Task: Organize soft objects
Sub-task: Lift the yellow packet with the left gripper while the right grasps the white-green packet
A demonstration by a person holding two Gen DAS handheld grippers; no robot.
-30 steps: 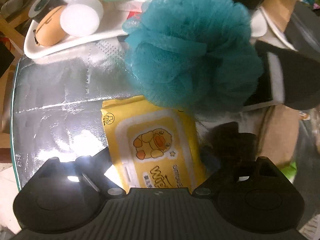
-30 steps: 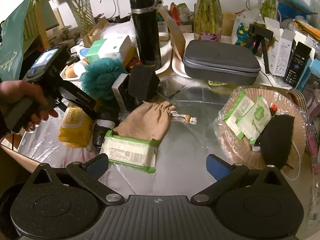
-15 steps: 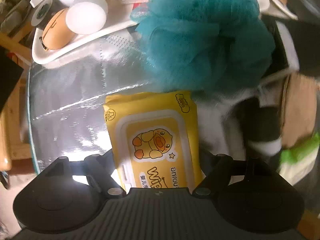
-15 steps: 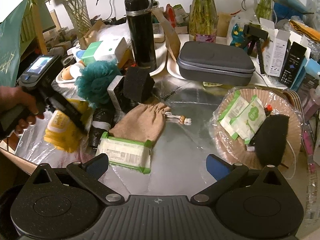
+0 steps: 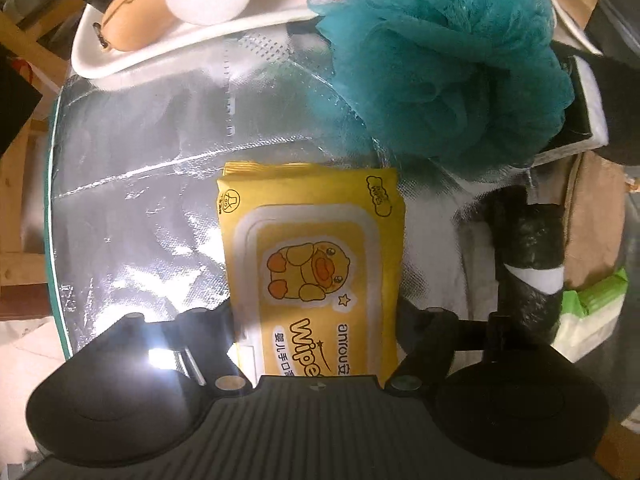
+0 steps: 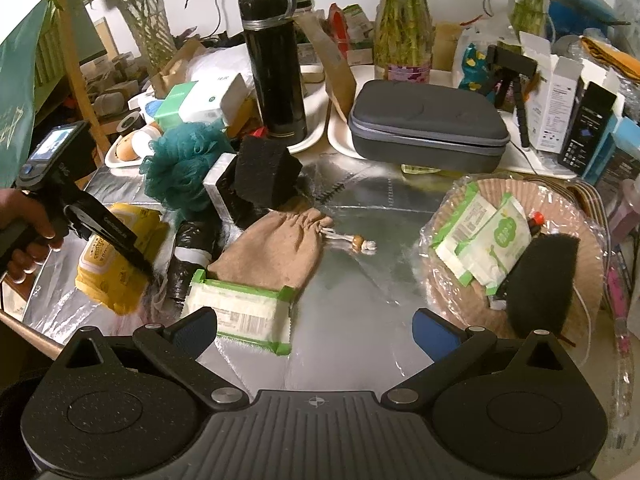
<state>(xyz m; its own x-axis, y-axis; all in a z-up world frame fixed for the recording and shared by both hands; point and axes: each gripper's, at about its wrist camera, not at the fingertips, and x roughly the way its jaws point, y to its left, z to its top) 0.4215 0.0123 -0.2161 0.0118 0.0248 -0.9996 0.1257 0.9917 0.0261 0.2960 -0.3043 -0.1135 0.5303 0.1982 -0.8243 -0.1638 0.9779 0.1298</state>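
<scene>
The left gripper (image 5: 316, 320) has just been closing its jaws on the yellow wipes pack (image 5: 316, 264), which sits between them at lower centre of its view; in the right wrist view the pack looks tilted and raised off the silver table (image 6: 360, 208) at far left. The right gripper (image 6: 316, 328) hangs spread and empty at bottom centre. Sorting seems partly done: two green wipes packets (image 6: 480, 240) and a black sponge (image 6: 540, 280) lie in the round tray (image 6: 592, 272) at right, while the teal loofah (image 6: 184, 160), tan pouch (image 6: 276, 248) and green-edged wipes pack (image 6: 240, 312) wait left of centre
</scene>
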